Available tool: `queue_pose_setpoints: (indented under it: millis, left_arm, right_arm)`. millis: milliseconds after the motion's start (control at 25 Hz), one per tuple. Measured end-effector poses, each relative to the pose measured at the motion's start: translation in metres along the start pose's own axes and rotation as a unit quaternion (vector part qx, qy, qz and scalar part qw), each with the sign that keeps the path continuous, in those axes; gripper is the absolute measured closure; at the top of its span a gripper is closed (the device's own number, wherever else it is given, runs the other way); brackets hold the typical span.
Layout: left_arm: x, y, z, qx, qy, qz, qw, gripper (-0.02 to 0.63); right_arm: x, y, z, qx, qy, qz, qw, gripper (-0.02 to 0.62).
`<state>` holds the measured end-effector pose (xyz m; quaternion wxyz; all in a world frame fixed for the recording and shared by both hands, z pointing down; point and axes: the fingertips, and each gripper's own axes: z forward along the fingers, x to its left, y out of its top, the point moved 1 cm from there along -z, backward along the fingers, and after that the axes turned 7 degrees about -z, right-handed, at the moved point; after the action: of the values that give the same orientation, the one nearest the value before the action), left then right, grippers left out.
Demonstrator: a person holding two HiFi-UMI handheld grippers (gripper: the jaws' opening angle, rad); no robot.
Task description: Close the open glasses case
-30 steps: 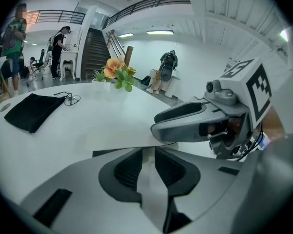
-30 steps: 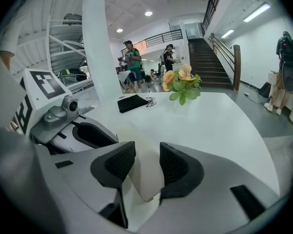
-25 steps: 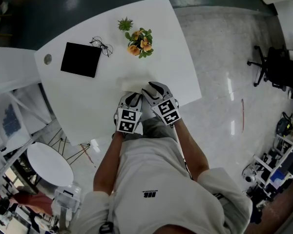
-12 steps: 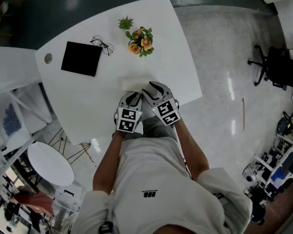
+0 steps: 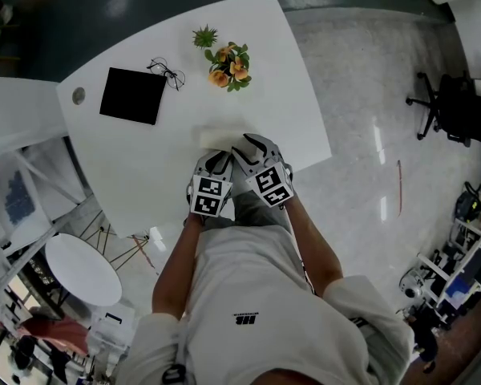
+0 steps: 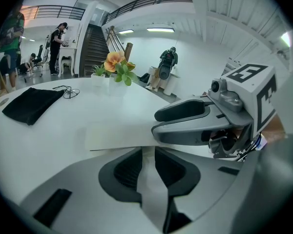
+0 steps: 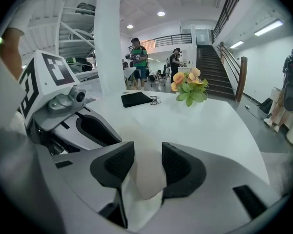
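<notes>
The cream glasses case (image 5: 213,138) lay at the table's (image 5: 144,167) near edge. The left gripper (image 6: 147,155) pinched its thin flap and the right gripper (image 7: 147,167) clasped another, probably to fold it shut.

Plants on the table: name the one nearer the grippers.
The orange-flowered one; the small green plant has no blooms and stands farther away, beyond it.

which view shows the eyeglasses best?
Head view: the eyeglasses are seen from above, both lenses clear, beside the black cloth. The left gripper view shows them small and edge-on; the right gripper view shows them tiny and far off.
</notes>
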<state>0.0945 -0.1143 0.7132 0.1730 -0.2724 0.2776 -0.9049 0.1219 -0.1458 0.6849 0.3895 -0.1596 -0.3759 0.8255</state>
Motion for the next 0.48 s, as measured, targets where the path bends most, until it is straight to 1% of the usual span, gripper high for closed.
queue_pose_setpoints:
  millis: [240,480]
  left_arm:
    - [-0.0015,-0.0028,-0.0021,0.001,0.001,0.004,1.0000,0.512]
    - [-0.0032,-0.0065,-0.0076,-0.003,0.002,0.014,0.9999,0.512]
  right_arm:
    - [0.0050,0.0005,-0.0007,-0.001,-0.008,-0.021,1.000,0.421]
    - [0.0070,-0.0021,0.0001,-0.002,-0.030,-0.030,0.999,0.412]
